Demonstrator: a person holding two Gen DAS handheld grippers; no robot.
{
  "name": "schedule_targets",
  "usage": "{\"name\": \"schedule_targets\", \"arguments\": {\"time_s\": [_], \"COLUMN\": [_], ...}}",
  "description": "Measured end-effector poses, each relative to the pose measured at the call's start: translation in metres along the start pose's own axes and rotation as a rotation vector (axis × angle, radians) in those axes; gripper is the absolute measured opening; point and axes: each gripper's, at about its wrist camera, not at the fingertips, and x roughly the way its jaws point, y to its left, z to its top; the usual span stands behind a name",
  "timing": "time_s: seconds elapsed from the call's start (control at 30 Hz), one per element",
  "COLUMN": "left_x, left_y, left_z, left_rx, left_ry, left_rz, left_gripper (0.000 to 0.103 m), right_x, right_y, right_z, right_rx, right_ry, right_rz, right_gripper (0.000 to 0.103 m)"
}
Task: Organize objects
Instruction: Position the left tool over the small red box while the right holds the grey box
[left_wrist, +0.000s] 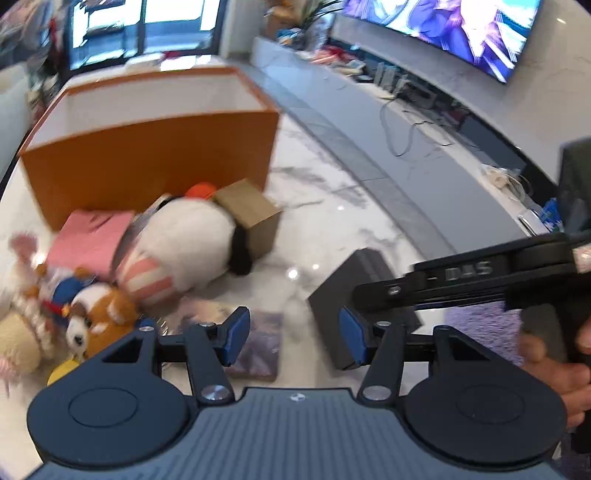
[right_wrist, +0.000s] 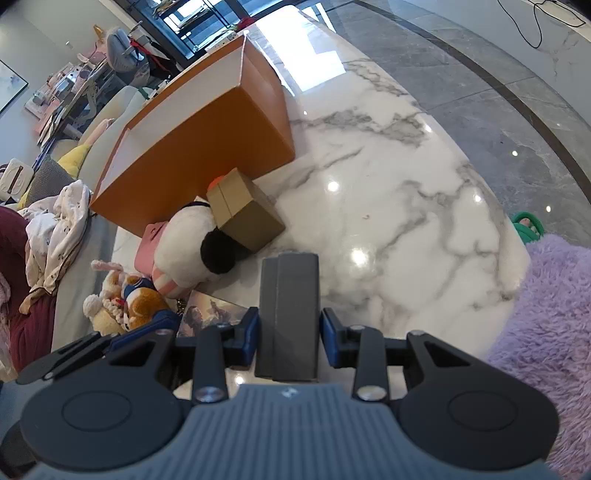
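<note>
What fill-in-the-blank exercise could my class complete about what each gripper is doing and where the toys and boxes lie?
1. The right gripper has its jaws closed on a ____ box.
2. The left gripper holds ____.
3. The big storage box is ____ outside and white inside.
4. The white plush lies against a small ____ box.

Missing words: grey; nothing; orange; cardboard
</note>
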Motion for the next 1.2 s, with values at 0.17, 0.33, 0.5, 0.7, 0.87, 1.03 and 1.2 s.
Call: {"name": "schedule_targets", "arguments": {"time_s": [0.17,0.33,0.5,0.7,0.87,1.03,1.2], "left_x": [0.006,0.018,0.034,0.053,0.060,0.062,0.056], "left_y": [0.034,0.054,0.061,0.060,0.058,0.053,0.061], "left_z": [-0.011,-0.010,-0.005,0.000,0.000,-0.001,0.002], "left_rx": [-0.136,-0.134,-0.137,-0.112,-0.113,-0.107,-0.222], "left_ry": [0.032,0.033,0.053,0.085,0.098,0.105,0.139], "left_rz": [0.049,0.067,0.064,0.062,0.036,0.037,-0.040], "left_gripper": [0.065,0.068,0.070,0.078,0.090,0.097,0.079], "right_x": [0.007,0.018,0.019,0.017,0.018,0.019,0.020], "right_y": [0.009,0.025,0.036,0.036,0.035,0.033,0.023], "right_z": [-0.004,-0.014,-0.016,-0.014,-0.012,-0.013,-0.012], "right_rx": [-0.045,-0.135,-0.232,-0.249,-0.234,-0.213,-0.134], "right_ry": [0.012,0.025,0.004,-0.001,0.008,0.025,0.031], "right_rz": [0.013,-0.008,-0.045,-0.060,-0.047,-0.039,-0.022], "right_gripper": [0.037,0.037,0.037,0.037,0.037,0.037,0.041]}}
